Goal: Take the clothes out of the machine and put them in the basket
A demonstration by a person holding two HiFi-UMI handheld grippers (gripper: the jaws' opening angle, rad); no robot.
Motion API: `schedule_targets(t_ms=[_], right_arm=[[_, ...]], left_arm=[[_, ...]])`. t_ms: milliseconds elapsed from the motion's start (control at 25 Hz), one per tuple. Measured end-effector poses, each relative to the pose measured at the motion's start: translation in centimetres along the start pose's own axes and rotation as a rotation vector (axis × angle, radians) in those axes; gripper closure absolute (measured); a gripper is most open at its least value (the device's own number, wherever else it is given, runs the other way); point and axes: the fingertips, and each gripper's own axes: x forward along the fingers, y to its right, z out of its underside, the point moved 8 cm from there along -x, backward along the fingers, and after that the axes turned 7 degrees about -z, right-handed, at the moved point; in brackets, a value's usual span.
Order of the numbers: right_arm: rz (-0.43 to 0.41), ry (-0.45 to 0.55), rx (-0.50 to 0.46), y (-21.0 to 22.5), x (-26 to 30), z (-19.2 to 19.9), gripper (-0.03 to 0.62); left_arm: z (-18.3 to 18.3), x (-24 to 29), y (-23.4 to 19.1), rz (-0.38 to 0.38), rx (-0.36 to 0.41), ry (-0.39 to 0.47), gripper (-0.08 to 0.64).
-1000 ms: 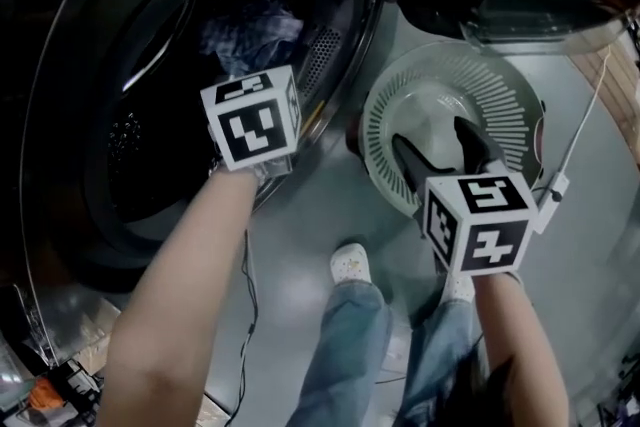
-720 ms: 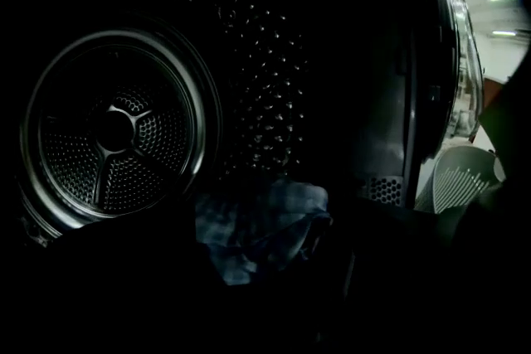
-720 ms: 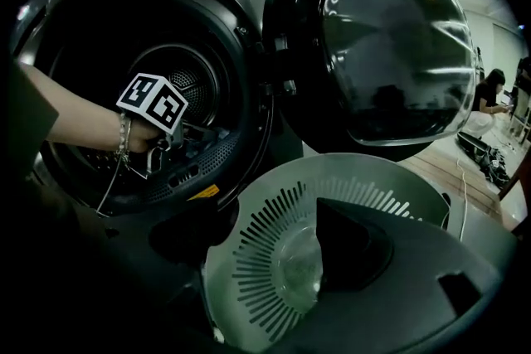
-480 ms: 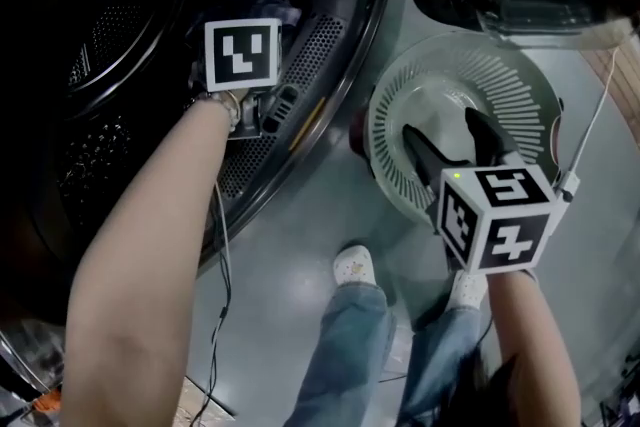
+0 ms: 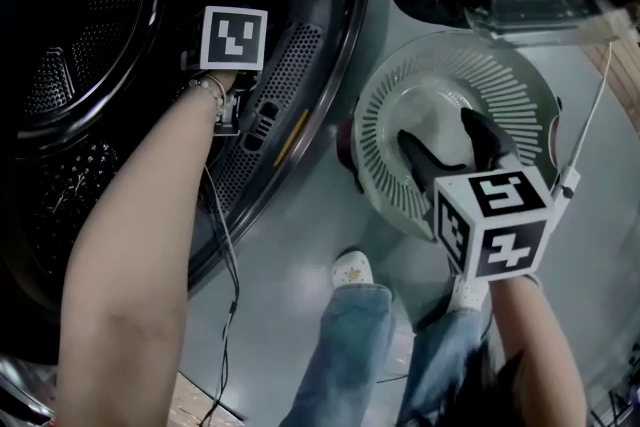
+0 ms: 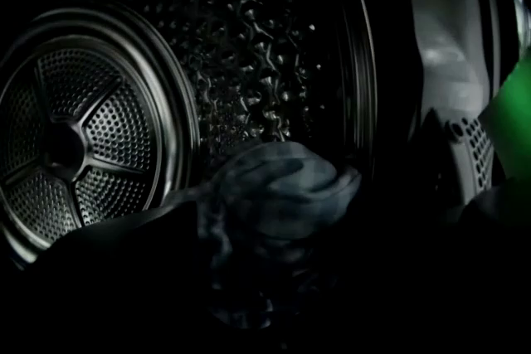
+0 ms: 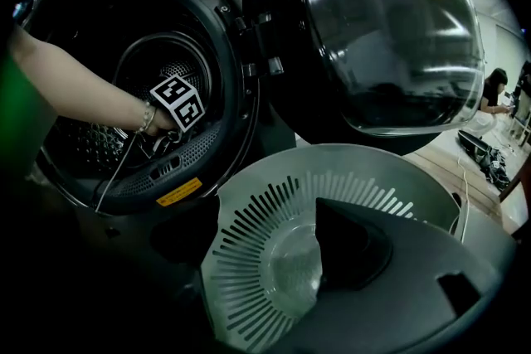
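Note:
My left gripper (image 5: 232, 65) reaches through the machine's round opening (image 5: 300, 65) into the dark drum; its marker cube covers its jaws in the head view. In the left gripper view a crumpled blue-grey cloth (image 6: 278, 186) lies on the drum floor right in front, and the jaws are lost in shadow. My right gripper (image 5: 437, 130) hovers open over the pale slotted basket (image 5: 520, 100), nothing between its fingers (image 7: 357, 249). The basket (image 7: 249, 253) holds nothing.
The machine's glass door (image 7: 390, 37) stands swung open above the basket. The drum's perforated back wall (image 6: 75, 128) is far left. A person's legs and white shoe (image 5: 350, 267) stand on the grey floor. A cable (image 5: 225, 255) hangs from the left arm.
My left gripper has gone down and deeper into the drum, rolling as it went. The blue clothes seen earlier in the head view are out of sight. The right gripper has sunk slightly above the basket.

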Motion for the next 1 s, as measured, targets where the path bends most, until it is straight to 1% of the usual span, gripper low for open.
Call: schedule_targets(t_ms=[80, 120, 200, 240, 280, 480, 680, 800, 880, 920, 1000], right_arm=[[0.002, -0.001, 0.006, 0.2, 0.1, -0.2, 0.241], [0.002, -0.002, 0.008, 0.2, 0.2, -0.2, 0.241], [0.001, -0.005, 0.013, 0.1, 0.4, -0.2, 0.242], [0.000, -0.008, 0.014, 0.1, 0.5, -0.2, 0.244], [-0.002, -0.011, 0.013, -0.1, 0.5, -0.1, 0.245], [-0.015, -0.035, -0.009, -0.8, -0.6, -0.6, 0.251], [-0.026, -0.046, -0.029, -1.1, -2.5, -1.6, 0.253], [-0.009, -0.052, -0.037, -0.7, -3.6, -2.0, 0.253], [0.000, -0.057, -0.027, -0.5, -4.4, -2.2, 0.253], [0.002, -0.062, -0.016, -0.5, -4.9, -2.2, 0.253], [0.003, -0.076, 0.006, -0.4, -5.6, -2.3, 0.253]], left_arm=[[-0.2, 0.3, 0.4, 0.017, 0.032, -0.003, 0.037], [-0.2, 0.4, 0.5, 0.026, 0.044, -0.006, 0.092], [-0.1, 0.1, 0.4, 0.021, 0.058, -0.013, 0.330], [-0.1, -0.1, 0.3, 0.014, 0.061, -0.015, 0.413], [0.0, -0.3, 0.2, 0.008, 0.065, -0.018, 0.435], [0.5, -2.2, 0.4, -0.044, 0.112, -0.039, 0.463], [0.9, -4.2, 0.5, -0.057, 0.125, -0.030, 0.468], [0.6, -5.7, 0.1, -0.069, 0.113, -0.035, 0.469], [0.8, -6.8, 0.0, -0.075, 0.105, -0.065, 0.471], [0.8, -7.3, 0.0, -0.079, 0.109, -0.064, 0.472], [0.5, -8.1, 0.1, -0.083, 0.120, -0.034, 0.472]])
